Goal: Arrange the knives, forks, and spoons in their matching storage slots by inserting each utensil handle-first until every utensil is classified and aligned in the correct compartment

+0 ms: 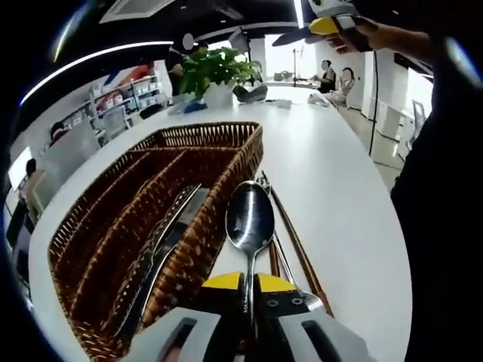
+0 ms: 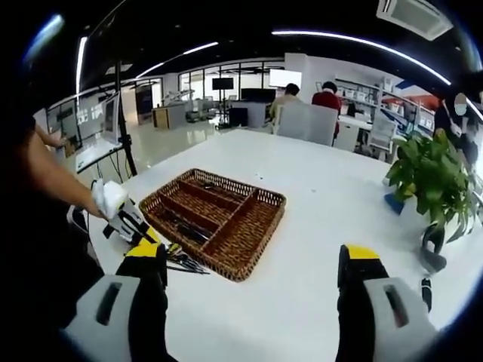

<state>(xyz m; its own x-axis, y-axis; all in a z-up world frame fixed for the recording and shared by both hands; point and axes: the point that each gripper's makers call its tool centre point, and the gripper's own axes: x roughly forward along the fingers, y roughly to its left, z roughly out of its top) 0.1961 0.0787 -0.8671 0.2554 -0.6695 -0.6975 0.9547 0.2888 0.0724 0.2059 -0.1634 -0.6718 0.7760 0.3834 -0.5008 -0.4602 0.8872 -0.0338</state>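
In the left gripper view the left gripper (image 1: 253, 290) has its yellow-tipped jaws pinched together on the handle of a spoon (image 1: 250, 220), whose shiny bowl points away from the camera and sits above the white table (image 1: 339, 188), just beside the near long wall of the wicker tray (image 1: 245, 154). The tray is a woven brown basket split by wicker walls into long compartments; one of the nearer compartments already holds a few pieces of cutlery (image 1: 162, 245) with dark and silver handles lying lengthwise, though which kinds they are is hard to tell. On the table right beside the tray's outer wall, under and beyond the held spoon, lie more loose utensils (image 1: 290, 249), among them thin brown sticks and silver handles. In the right gripper view the right gripper (image 2: 253, 275) hangs over the table with its jaws spread wide and nothing between them, well apart from the tray (image 2: 260, 226), which sits toward the table's left edge as that view frames it. A person's forearm and the left gripper (image 2: 128, 222) show at the tray's near corner there, beside the loose utensils (image 2: 181, 260). A potted plant (image 2: 434, 181) stands near the table's right edge.
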